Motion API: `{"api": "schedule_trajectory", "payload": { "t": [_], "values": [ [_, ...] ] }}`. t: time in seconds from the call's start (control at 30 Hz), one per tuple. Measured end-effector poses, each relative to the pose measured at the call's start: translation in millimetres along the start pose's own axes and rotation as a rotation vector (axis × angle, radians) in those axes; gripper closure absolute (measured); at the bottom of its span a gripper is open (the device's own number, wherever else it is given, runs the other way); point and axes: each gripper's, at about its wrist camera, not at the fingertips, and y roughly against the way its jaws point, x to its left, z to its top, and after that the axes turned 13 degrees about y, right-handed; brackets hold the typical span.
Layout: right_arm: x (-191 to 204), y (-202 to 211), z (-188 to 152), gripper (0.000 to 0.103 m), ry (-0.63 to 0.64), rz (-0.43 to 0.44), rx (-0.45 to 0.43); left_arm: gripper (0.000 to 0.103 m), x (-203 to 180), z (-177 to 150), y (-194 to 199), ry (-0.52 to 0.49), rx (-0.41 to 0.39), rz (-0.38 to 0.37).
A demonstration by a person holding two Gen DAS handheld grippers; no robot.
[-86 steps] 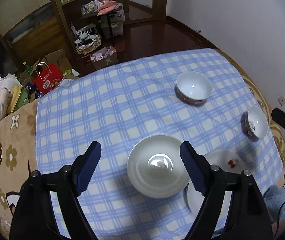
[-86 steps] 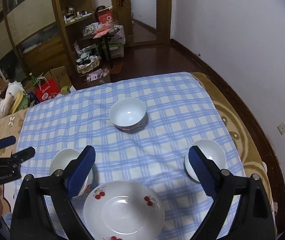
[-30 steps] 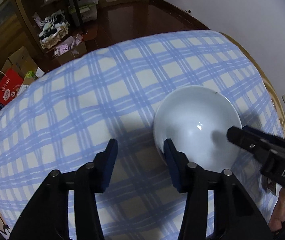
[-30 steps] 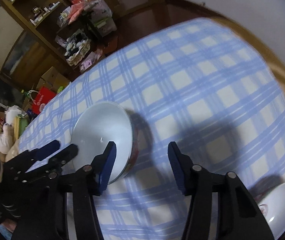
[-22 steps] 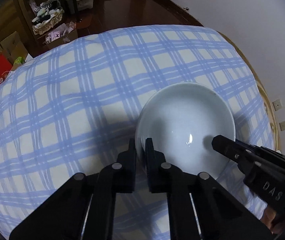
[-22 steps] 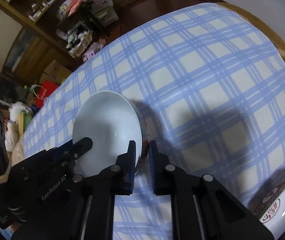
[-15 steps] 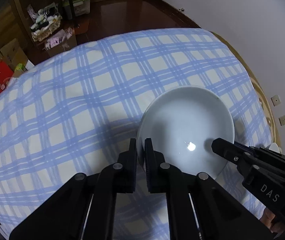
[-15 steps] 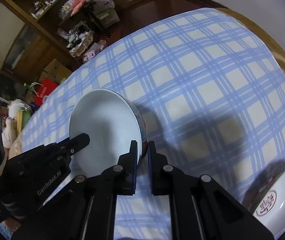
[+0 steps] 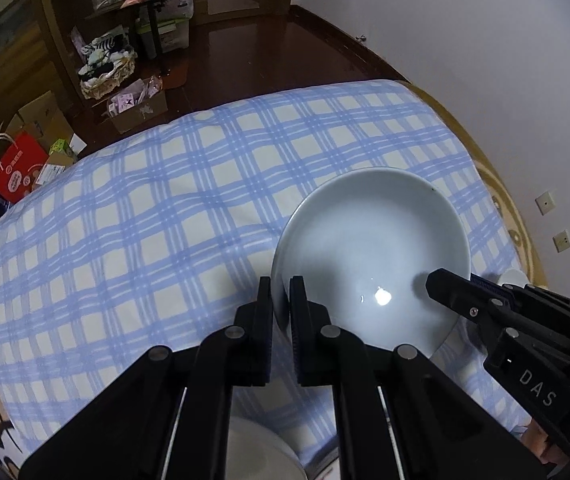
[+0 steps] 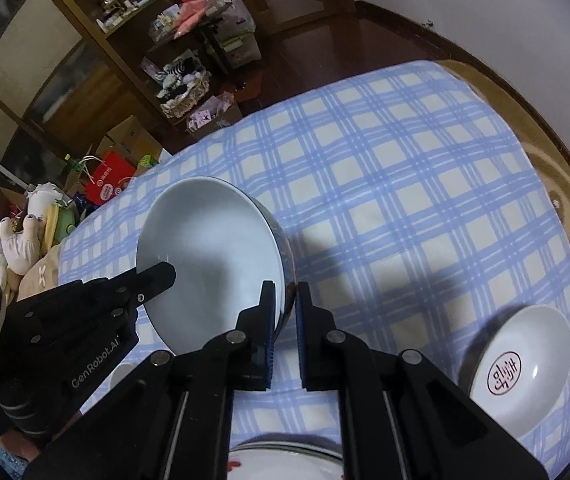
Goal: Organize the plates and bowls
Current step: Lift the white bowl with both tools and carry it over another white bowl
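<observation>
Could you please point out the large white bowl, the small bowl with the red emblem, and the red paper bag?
large white bowl [image 9: 369, 256], left wrist view, inner wall.
small bowl [image 10: 525, 364], right wrist view, inside.
red paper bag [image 9: 17, 170], left wrist view, front face.

The right gripper [image 9: 445, 284] body reads "DAS"; the left gripper [image 10: 161, 274] body reads "GenRobot.AI".

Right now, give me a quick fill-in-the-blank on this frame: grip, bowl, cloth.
1. Both grippers, left and right, have their jaws shut on the rim of the same ____.
2. The bowl is ____ inside.
3. The tablecloth is checked white and ____.
4. A second bowl shows a red ____ in its bottom.

Missing: bowl; empty; blue; stamp
</observation>
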Motion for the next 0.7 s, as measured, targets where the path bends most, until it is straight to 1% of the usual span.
{"api": "schedule_trajectory", "payload": {
  "t": [0.2,0.3,0.37,0.4,0.7],
  "values": [
    [19,21,-8,0.093,0.017,0.007,-0.010,0.095,8,-14,29,0.002,-0.022,0.012],
    [27,28,-12,0.093,0.017,0.019,-0.009,0.095,16,-22,41,0.022,-0.027,0.014],
    [36,34,-15,0.093,0.031,0.010,-0.008,0.095,22,-27,47,0.039,-0.026,0.008],
    [42,36,-18,0.093,0.038,0.005,-0.007,0.095,25,-30,51,0.053,-0.031,0.005],
    [81,59,-43,0.093,0.091,0.005,-0.022,0.095,48,-64,84,0.065,-0.062,0.012]
  ]
}}
